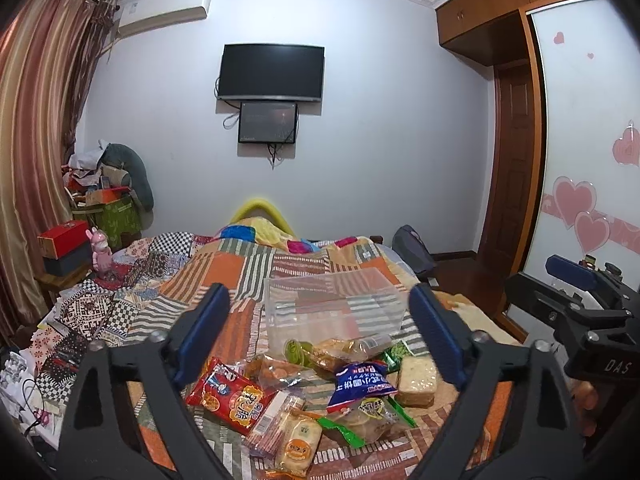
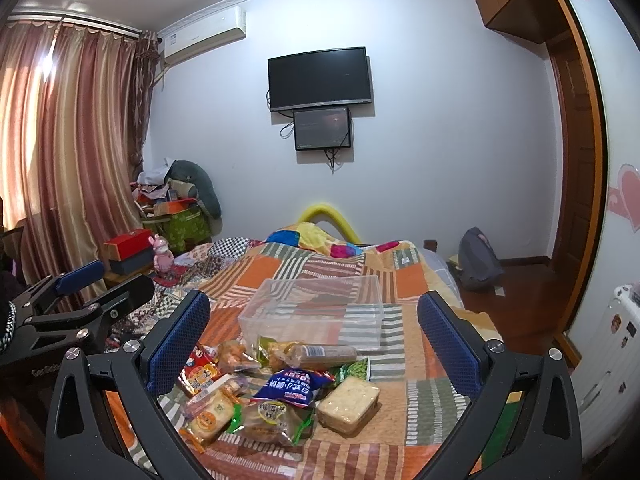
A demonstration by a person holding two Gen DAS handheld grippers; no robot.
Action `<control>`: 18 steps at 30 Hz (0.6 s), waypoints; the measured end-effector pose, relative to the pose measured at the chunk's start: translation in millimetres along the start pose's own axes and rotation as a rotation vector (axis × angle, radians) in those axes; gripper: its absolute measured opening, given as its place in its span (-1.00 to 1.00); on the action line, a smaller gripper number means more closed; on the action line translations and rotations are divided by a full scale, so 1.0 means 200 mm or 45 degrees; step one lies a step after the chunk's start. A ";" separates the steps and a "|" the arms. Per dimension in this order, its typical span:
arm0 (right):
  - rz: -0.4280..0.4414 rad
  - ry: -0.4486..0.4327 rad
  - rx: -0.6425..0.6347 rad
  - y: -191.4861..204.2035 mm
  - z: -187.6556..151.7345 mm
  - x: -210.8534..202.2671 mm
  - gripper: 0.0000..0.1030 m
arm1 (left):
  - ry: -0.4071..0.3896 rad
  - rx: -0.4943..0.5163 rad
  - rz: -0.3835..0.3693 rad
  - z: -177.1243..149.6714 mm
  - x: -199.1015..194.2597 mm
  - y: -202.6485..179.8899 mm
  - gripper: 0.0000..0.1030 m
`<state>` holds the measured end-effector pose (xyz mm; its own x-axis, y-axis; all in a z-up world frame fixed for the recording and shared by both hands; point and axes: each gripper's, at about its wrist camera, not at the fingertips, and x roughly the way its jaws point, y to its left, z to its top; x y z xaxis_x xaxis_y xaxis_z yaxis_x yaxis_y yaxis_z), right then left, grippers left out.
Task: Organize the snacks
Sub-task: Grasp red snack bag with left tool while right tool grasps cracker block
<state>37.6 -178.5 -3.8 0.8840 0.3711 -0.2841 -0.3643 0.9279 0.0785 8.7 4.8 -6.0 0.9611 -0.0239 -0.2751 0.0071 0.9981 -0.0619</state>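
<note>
Snacks (image 2: 276, 392) just before clear bin's (image 2: 316, 308) near edge

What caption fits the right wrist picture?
Open right gripper above a snack pile beside an empty clear bin.

Lying partly buried under one another, the heaped snack packets (image 1: 304, 388), with print too small to read; running off the bottom edge in the left wrist view, the lowest orange-labelled packet (image 1: 298, 446). Blocking the near wall of the clear plastic box (image 2: 316, 312), the front packets, and covering the patchwork quilt (image 2: 424, 396) at both lower corners, the black gripper frames. Getting cropped by the right edge in the left view, the right gripper (image 1: 576, 276), its jaw gap not discernible there.
</note>
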 end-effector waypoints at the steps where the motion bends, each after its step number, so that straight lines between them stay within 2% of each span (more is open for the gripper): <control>1: 0.001 0.007 -0.001 0.00 0.00 0.01 0.97 | 0.011 -0.003 -0.004 0.00 0.01 0.01 0.65; 6: 0.002 0.089 -0.012 -0.02 -0.03 0.09 0.62 | 0.093 -0.041 -0.002 -0.04 0.09 0.11 0.36; 8: 0.005 0.151 -0.008 -0.03 -0.05 0.15 0.39 | 0.137 -0.046 0.010 -0.06 0.14 0.16 0.24; 9: 0.006 0.171 -0.006 -0.03 -0.06 0.17 0.34 | 0.157 -0.044 0.021 -0.07 0.16 0.18 0.19; 14: -0.002 0.300 0.019 -0.09 -0.14 0.29 0.13 | 0.265 -0.046 0.065 -0.16 0.29 0.35 0.12; 18: -0.001 0.397 0.057 -0.14 -0.20 0.38 0.07 | 0.352 -0.058 0.110 -0.25 0.40 0.47 0.12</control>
<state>102.9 -178.0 -65.2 0.7494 0.3488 -0.5629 -0.3446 0.9313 0.1182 73.3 94.3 -81.8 0.8458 0.0397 -0.5320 -0.0895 0.9936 -0.0682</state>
